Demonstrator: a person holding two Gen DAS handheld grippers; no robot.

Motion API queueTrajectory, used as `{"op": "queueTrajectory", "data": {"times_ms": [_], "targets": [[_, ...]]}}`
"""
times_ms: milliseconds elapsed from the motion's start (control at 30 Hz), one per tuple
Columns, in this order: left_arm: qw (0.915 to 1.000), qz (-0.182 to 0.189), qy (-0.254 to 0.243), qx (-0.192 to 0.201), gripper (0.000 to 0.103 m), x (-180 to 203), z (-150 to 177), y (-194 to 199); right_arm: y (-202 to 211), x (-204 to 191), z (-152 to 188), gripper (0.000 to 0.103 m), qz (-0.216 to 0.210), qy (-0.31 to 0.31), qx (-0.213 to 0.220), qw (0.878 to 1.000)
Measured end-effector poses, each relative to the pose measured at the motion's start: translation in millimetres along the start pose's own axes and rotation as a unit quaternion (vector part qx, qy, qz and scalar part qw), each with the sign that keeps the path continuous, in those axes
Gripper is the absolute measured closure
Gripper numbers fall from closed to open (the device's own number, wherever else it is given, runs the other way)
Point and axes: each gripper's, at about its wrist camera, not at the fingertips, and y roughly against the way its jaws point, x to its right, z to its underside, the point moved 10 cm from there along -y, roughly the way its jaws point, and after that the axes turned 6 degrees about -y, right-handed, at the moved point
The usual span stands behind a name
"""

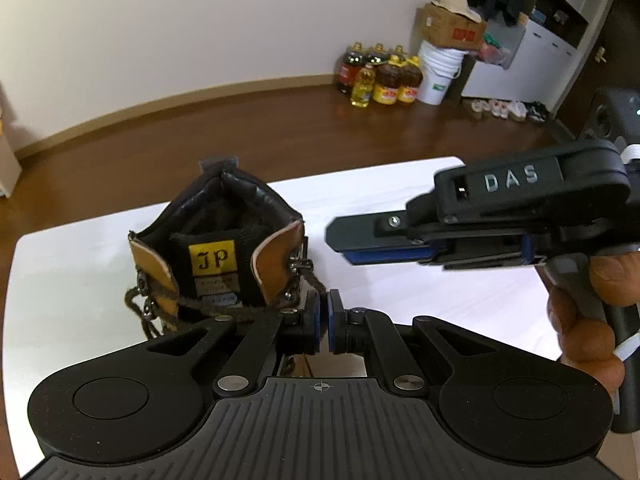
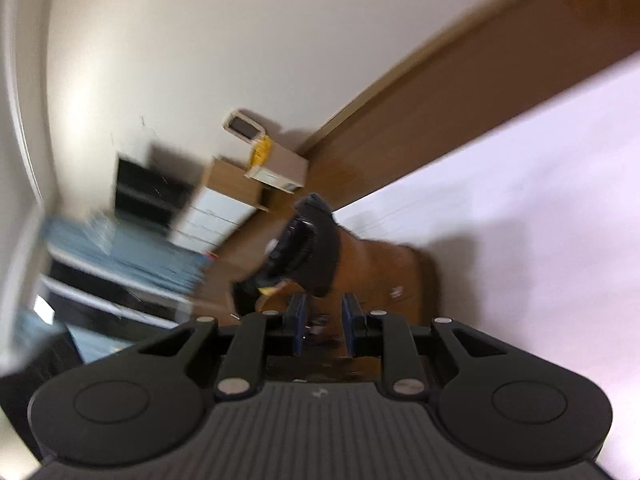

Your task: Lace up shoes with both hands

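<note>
- Tan boot [image 1: 216, 256] sits on the white table [image 1: 400, 280], tongue up, dark lace [image 1: 224, 307] loose across the front.
- Left gripper [image 1: 323, 322] right beside the boot, jaws nearly shut, can't tell if it's pinching lace.
- Right gripper [image 2: 323, 322] open, hovering near the boot; that view's blurry.

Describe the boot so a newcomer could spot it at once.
On the white table, near its left end, stands a tan leather ankle boot with a black padded collar and dark brown laces. Its yellow tongue patch lettered JP marks it out.
</note>
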Motion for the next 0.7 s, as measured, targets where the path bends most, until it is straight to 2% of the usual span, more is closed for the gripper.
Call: {"op": "queueTrajectory", "data": {"times_ms": [200, 467, 600, 700], "targets": [[0.9999, 0.0, 0.012, 0.007, 0.099, -10, 8, 7, -9, 4, 1, 0.085, -0.023, -0.042, -0.006, 0.999], [1.0, 0.0, -0.003, 0.004, 0.099, -12, 11, 5, -18, 19, 5, 0.086, -0.042, -0.108, -0.012, 0.993], [1.0, 0.002, -0.009, 0.001, 0.099, -13, 12, 3, -23, 20, 8, 0.086, -0.055, -0.147, -0.013, 0.987], [0.9999, 0.007, -0.008, 0.003, 0.099, -14, 13, 2, -26, 26, 10, 0.086, -0.074, -0.191, -0.007, 0.979]]}}
